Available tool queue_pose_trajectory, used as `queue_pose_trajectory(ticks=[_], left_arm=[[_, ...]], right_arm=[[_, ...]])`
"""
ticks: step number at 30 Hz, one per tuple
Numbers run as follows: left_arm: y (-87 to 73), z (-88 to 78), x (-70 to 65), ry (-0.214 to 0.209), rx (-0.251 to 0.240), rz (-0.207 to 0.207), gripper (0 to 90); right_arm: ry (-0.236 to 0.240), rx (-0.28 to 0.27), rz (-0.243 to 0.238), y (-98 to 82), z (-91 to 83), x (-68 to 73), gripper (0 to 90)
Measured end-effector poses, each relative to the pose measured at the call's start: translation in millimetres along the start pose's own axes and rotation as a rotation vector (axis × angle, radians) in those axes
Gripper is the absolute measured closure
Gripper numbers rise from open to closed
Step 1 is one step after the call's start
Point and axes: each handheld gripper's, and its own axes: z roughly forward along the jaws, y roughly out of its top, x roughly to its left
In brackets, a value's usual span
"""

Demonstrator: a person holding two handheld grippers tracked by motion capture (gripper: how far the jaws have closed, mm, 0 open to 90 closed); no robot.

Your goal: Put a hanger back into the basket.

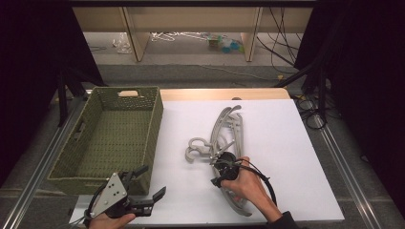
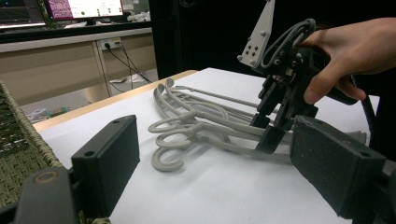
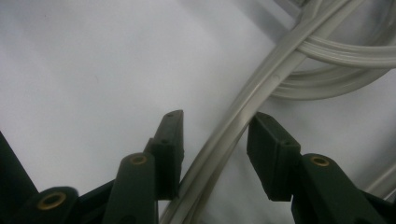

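The green woven basket sits at the surface's left, nothing in it. The grey hangers lie piled mid-surface; the right hand-held gripper is spread around one hanger arm, a gap either side in the right gripper view. The left hand-held gripper hangs wide apart, holding nothing, beside the basket.

A woven green basket sits at the left of a white-covered desk; cables trail on the floor beyond.
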Motion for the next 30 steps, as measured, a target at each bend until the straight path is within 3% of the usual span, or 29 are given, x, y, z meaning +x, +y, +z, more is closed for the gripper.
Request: queue_pose_trajectory(ticks=[12,15,17,22,30], left_arm=[[0.1,0.1,0.0,-0.005,0.002,0.007,15.7],[0.1,0.2,0.0,-0.006,0.002,0.008,15.8],[0.1,0.2,-0.3,-0.008,0.004,0.009,15.8],[-0.2,0.8,-1.2,-0.010,0.007,0.006,15.8],[-0.3,1.1,-0.9,-0.011,0.007,0.007,15.8]], right_arm=[[-0.021,0.029,0.025,-5.7,7.4,-8.6,56.3],[-0.007,0.005,0.027,-5.3,1.3,-9.7,65.6],[-0.009,0.025,0.006,-4.9,-1.2,-9.4,66.5],[-0.023,0.017,0.032,-5.4,2.3,-12.2,63.2],[-0.045,0.022,-0.008,-3.0,0.6,-10.2,67.1]])
